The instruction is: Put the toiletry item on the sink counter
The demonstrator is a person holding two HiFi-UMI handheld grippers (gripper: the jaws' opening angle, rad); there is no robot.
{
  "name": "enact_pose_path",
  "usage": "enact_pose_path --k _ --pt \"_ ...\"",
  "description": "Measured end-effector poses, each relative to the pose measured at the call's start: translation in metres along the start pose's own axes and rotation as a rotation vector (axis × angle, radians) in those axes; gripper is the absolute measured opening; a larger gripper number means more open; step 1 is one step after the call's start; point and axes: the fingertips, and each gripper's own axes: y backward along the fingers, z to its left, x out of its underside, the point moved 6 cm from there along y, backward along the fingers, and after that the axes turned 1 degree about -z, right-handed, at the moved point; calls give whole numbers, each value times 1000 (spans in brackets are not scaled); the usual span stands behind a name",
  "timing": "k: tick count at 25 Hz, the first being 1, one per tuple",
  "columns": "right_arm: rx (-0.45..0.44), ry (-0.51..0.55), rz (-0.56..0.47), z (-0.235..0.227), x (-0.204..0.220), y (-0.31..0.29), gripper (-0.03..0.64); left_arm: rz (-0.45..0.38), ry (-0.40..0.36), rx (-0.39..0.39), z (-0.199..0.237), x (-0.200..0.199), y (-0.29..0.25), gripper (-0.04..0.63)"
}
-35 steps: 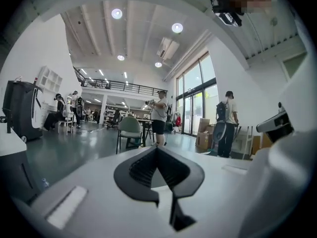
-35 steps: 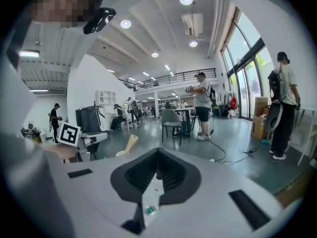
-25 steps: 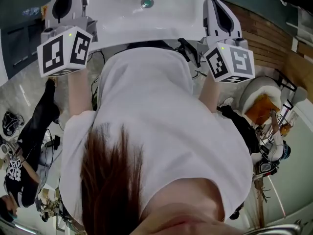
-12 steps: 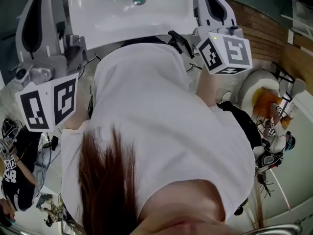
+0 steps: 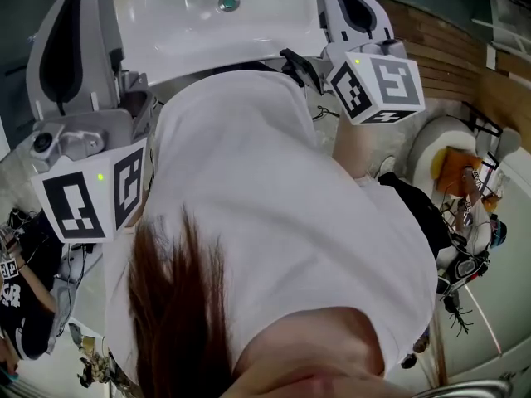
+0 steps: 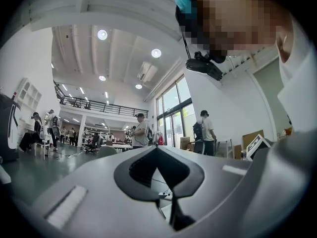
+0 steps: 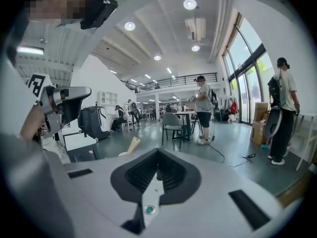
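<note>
Both clenched, both empty — no toiletry item to be made out in any view.

Head view: looks steeply down past hair (image 5: 178,305) and a white shirt (image 5: 274,189) onto a white sink (image 5: 182,40) with its drain (image 5: 228,3); finds the left gripper (image 5: 83,7) raised at the left, marker cube (image 5: 87,201) nearest the camera, and the right gripper (image 5: 342,2) by the sink's right rim; shows no bottle or tube on the bare rim in sight.

Left gripper view: points roughly level toward people (image 6: 140,130) standing well off; has the pads (image 6: 141,170) shut together, nothing pinched, only cables (image 6: 69,153) on the floor beyond.

Right gripper view: tilts slightly down; has its pads closed likewise, with a sliver of sink and drain glimpsed below them; catches a pale beige thing (image 7: 130,146) beyond the jaws — too small to name.

Reads as the fetch step, not yet begun in earnest; calls next for finding the item, opening one claw round it, closing gently, then setting it on flat counter beside the bowl, not in it.
</note>
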Motion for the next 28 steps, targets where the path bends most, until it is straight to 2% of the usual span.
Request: enact_pose_path --k 5,10,15,18,23,28 --pt "-2 -10 -27 0 -9 7 11 37 24 -41 5 2 -2 8" --pt "15 -10 -38 -3 27 -7 11 52 81 -70 18 60 -5 9" --pt "15 -18 -48 -2 34 4 11 108 104 -62 7 98 -11 9" --pt "22 -29 -46 -3 35 8 11 141 112 -44 0 105 -17 9" --pt "48 -41 -34 -5 39 11 11 145 111 1 -8 105 -21 9" --pt "68 -44 -30 -14 40 18 11 150 118 8 -11 106 -24 9"
